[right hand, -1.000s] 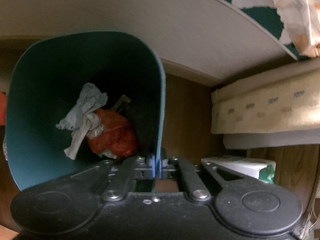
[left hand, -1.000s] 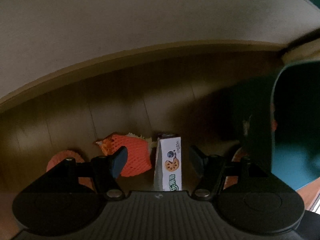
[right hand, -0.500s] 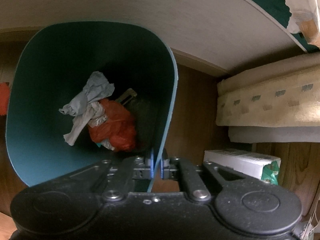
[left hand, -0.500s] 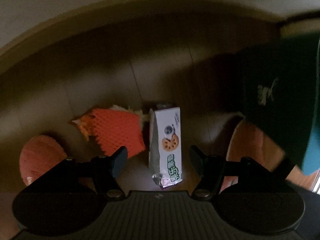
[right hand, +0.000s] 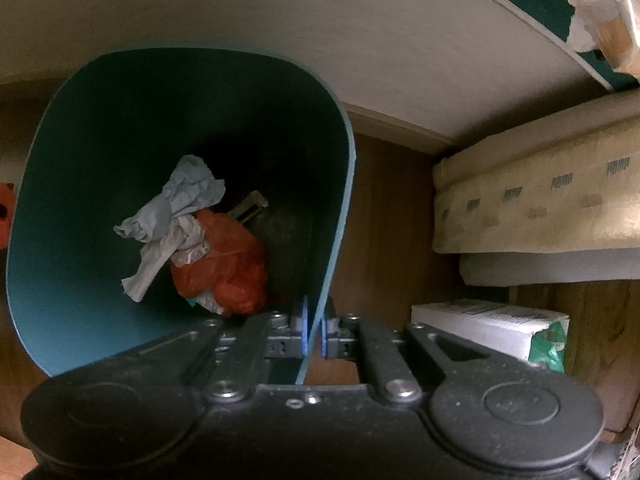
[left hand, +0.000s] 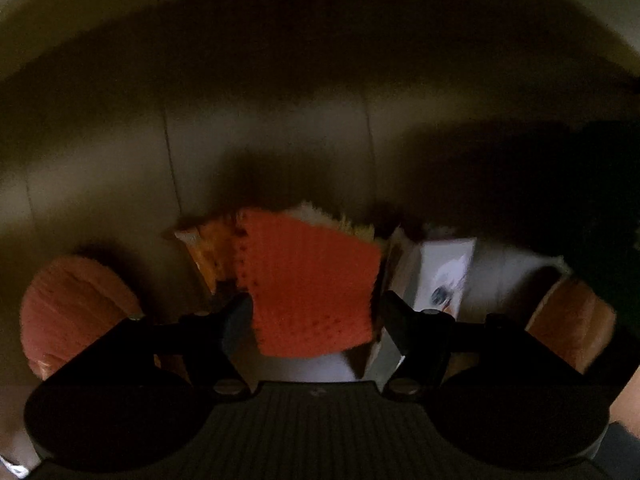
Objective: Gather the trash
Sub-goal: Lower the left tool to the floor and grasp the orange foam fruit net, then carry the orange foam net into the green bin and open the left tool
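Teal bin [right hand: 64, 288] already held crumpled grey paper [right hand: 176, 216] and an orange bag [right hand: 228, 264]; right gripper [right hand: 314, 330] was clamped on its near rim. Still on the wood floor [left hand: 260, 152]: orange foam net [left hand: 308, 292], lying flat between the spread, empty fingers of the left gripper [left hand: 312, 320], long axis apparently running up-left to lower-right, though blur made that unsure. White carton [left hand: 440, 276] lay just right of it, lengthwise away from the camera.
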Tool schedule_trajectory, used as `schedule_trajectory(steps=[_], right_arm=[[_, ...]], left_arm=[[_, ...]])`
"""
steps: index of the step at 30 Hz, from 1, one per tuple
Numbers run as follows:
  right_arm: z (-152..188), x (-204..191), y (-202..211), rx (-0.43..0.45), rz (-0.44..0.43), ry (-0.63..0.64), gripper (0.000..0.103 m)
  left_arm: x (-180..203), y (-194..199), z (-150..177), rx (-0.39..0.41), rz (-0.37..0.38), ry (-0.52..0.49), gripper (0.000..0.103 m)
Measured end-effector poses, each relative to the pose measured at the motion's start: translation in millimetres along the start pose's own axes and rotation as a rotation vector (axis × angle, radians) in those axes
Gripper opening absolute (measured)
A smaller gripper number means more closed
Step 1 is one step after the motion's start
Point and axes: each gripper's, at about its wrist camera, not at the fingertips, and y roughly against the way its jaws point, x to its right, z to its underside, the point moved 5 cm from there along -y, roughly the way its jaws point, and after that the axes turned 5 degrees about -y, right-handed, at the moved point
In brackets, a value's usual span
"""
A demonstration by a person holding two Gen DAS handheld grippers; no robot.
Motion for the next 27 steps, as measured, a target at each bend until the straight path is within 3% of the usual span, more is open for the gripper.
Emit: schedule_trajectory(steps=[5,7,10,12,18,20,27], right_arm=[[2.6,-0.2,0.3,-0.009,0.001,-0.01,0.005],[3.3,-0.7,0.7,-0.011,0.004,-0.014,0.005],[3.9,-2.7,2.1,-0.007,0.012,-0.016,0.005],[3.9,-3.8,3.6,0.003,0.015,-0.033,0.005],[11.1,-7.2,11.0,0.048,0.023,-0.112,0.005],[15.0,-6.9,13.4,0.067,0.026,-0.147,0.005],[22.3,-11.7,21.5,0.131,0.064,-0.24,0.005]], left_arm=[[3.4,-19.9,4.5,-0.027,-0.005,-0.005,0.068],[3.2,-23.4,3.5,-0.025,0.003,0.02,0.061],[-1.5,-22.8,4.6,-0.009,-0.004,0.053,0.035],[-5.3,-17.4,5.3,0.0,-0.024,0.056,0.012],[-0.8,18.9,-3.3,0.071,-0.083,0.029,0.009],[9.0,35.5,-4.9,0.093,-0.134,-0.015,0.009],[55.9,87.6,1.7,0.158,-0.189,-0.159,0.01]])
